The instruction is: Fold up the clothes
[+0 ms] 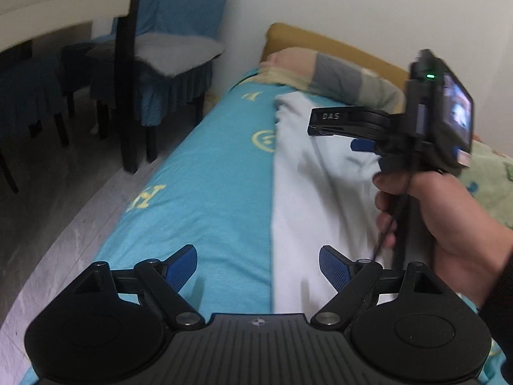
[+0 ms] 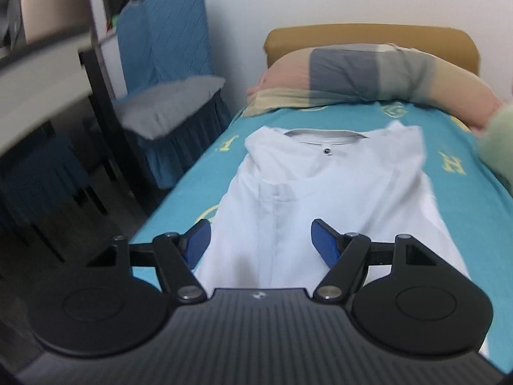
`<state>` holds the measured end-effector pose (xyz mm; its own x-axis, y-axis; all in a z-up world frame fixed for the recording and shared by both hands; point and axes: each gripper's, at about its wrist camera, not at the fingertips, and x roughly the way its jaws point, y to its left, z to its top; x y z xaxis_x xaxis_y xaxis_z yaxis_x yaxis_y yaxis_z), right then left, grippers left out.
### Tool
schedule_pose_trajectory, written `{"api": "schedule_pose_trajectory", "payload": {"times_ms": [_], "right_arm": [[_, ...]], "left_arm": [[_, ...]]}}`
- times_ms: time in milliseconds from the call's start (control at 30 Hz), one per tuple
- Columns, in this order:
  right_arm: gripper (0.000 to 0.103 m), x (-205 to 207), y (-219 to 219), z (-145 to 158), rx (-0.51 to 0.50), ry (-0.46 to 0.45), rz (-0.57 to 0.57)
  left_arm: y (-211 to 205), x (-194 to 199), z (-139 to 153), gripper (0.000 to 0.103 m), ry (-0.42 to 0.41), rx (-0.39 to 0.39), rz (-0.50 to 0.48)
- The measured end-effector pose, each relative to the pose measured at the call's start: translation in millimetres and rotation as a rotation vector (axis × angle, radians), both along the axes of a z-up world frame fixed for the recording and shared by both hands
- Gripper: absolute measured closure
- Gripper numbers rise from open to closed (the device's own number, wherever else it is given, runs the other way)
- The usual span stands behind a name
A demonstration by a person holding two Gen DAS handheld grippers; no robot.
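Note:
A white shirt [image 2: 323,192] lies lengthwise on the turquoise bed sheet [image 2: 474,218], collar toward the pillow, both sides folded in over the middle. My right gripper [image 2: 260,240] is open and empty, held above the shirt's lower part. In the left wrist view the shirt [image 1: 307,192] lies to the right of bare sheet [image 1: 205,192]. My left gripper [image 1: 257,266] is open and empty above the shirt's left edge. The right gripper [image 1: 359,141] shows there too, held in a hand over the shirt; its fingertips are partly hidden.
A striped pillow [image 2: 368,73] and a yellow headboard [image 2: 368,35] are at the far end. A chair with a blue cover and grey cushion [image 2: 166,109] stands left of the bed. A green blanket [image 1: 490,186] lies on the right. Floor [image 1: 64,218] is on the left.

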<state>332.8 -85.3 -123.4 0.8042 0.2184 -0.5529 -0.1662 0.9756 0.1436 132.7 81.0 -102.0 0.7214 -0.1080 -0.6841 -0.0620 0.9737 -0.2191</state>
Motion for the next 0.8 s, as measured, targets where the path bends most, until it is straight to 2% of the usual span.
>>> {"api": "schedule_pose_trajectory", "payload": {"times_ms": [67,133,167,200,267,367,533,667,800], "right_arm": [[0.033,14.4,3.7,-10.9,-0.028,0.008,-0.008],[0.055,23.7,-0.2,-21.1,-0.017,0.021,-0.032],[0.081,26.9,-4.9,-25.7,0.004,0.038,-0.046],[0.095,28.4,-10.1,-28.7,0.028,0.051,-0.065],[0.099,24.1,-22.3,-26.7,0.096,0.031,-0.090],[0.099,6.5,-44.5,-9.9,0.154,-0.052,-0.146],[0.099,-27.2,-92.3,4.8,0.135,-0.149,-0.270],[0.098,-33.5,-127.2,-21.3,0.160,-0.055,-0.306],[0.093,-37.4,-138.8,-28.8,0.211,0.048,-0.218]], "left_arm": [[4.9,3.8,-7.1,0.018,0.011,-0.024,0.011],[6.2,6.3,-12.2,0.018,0.015,-0.033,0.008],[6.1,7.0,-14.3,0.018,0.013,-0.033,0.003],[6.0,8.1,-16.2,0.018,0.013,-0.035,0.000],[6.2,9.6,-18.0,0.018,0.017,-0.048,-0.004],[5.2,6.4,-17.1,0.018,0.011,-0.070,-0.013],[2.4,0.7,-15.5,0.018,0.020,-0.098,-0.039],[-2.6,-0.1,-20.2,0.018,0.063,-0.112,-0.068],[-8.0,-0.3,-26.4,0.018,0.113,-0.127,-0.101]]}}
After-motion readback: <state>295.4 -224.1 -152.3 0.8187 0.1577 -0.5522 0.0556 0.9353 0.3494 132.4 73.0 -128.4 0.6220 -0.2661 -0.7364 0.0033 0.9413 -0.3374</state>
